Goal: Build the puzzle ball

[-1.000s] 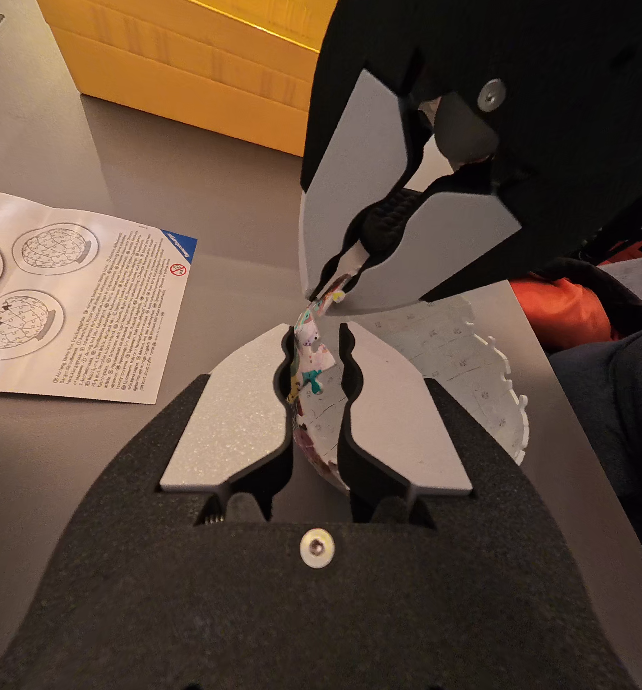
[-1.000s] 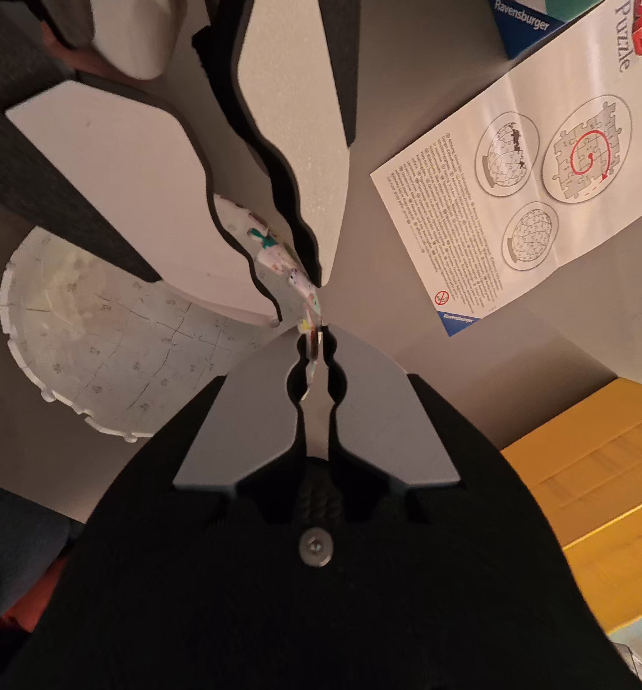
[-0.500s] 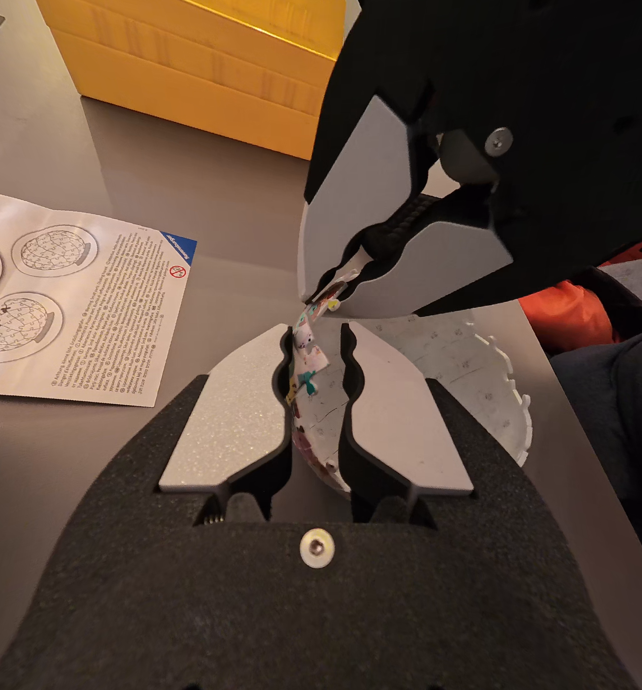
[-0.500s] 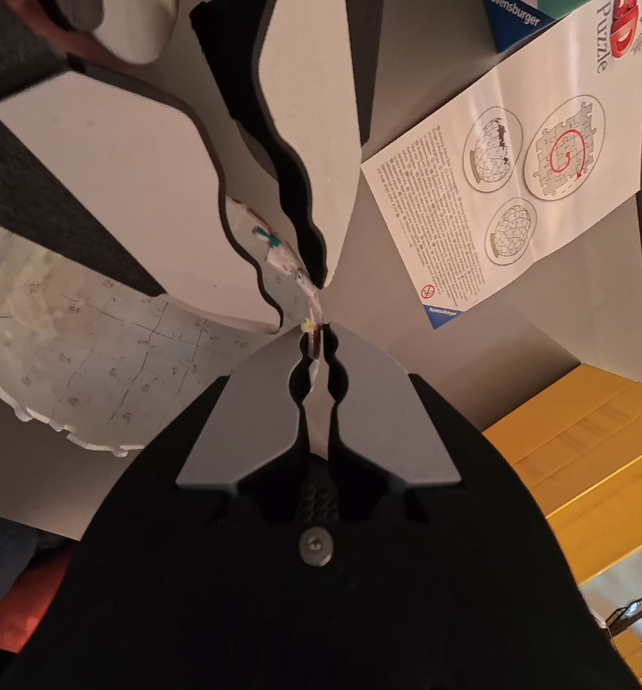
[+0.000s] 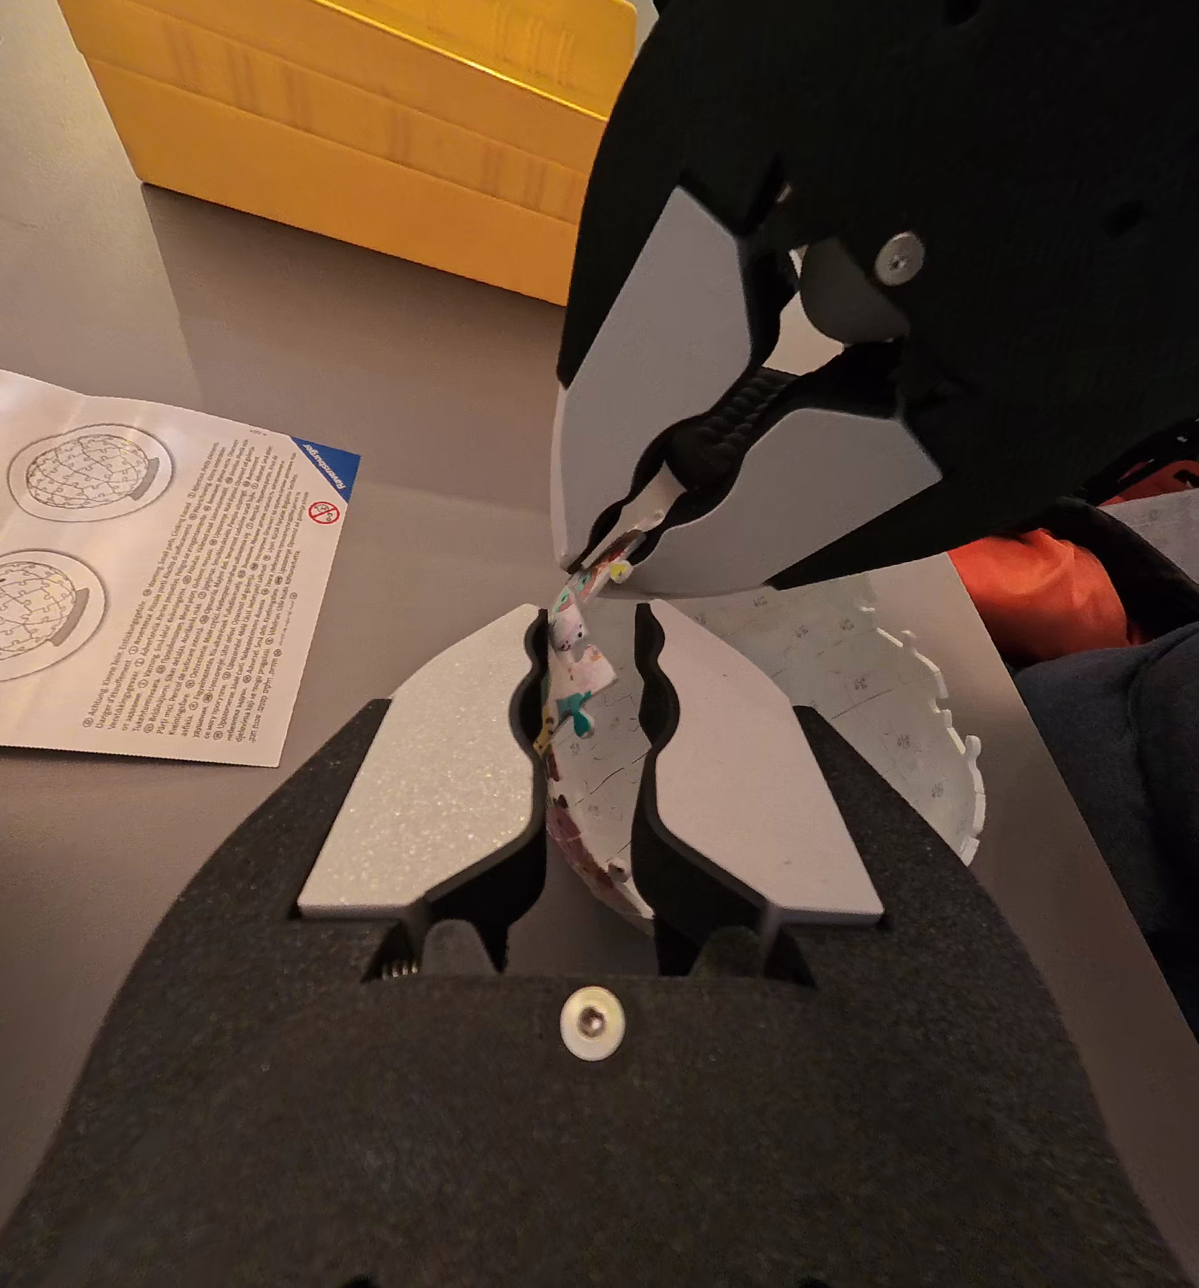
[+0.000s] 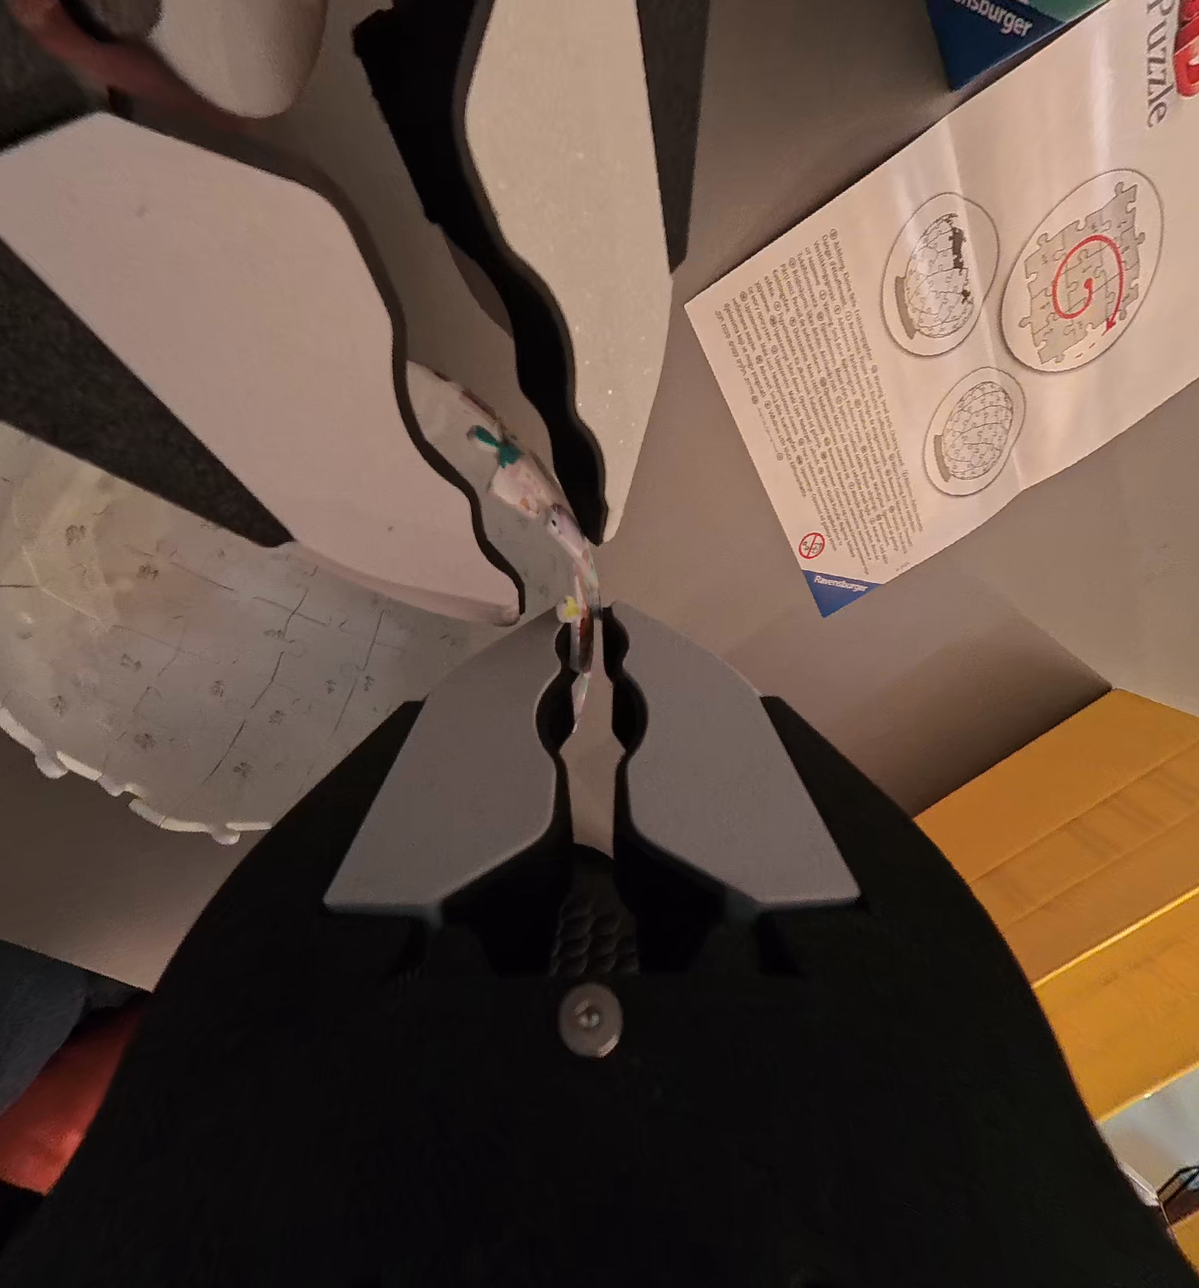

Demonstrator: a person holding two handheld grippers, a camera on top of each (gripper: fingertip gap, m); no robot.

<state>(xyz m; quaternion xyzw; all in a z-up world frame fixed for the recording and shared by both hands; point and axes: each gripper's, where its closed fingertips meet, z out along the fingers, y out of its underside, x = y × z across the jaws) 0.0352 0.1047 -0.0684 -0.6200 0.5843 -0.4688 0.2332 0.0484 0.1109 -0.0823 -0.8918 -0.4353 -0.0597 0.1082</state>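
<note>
With the left gripper (image 5: 586, 627) clamped on the rim of the white half-built puzzle-ball shell (image 5: 861, 704) at centre, the right gripper (image 5: 600, 568), at one o'clock pinching a small printed puzzle piece (image 5: 610, 561), should likely press straight along the rim edge without twisting.

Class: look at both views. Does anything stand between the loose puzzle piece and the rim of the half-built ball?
Nothing visible does. The right gripper pinches the puzzle piece right at the rim of the ball shell, which the left gripper holds.
</note>
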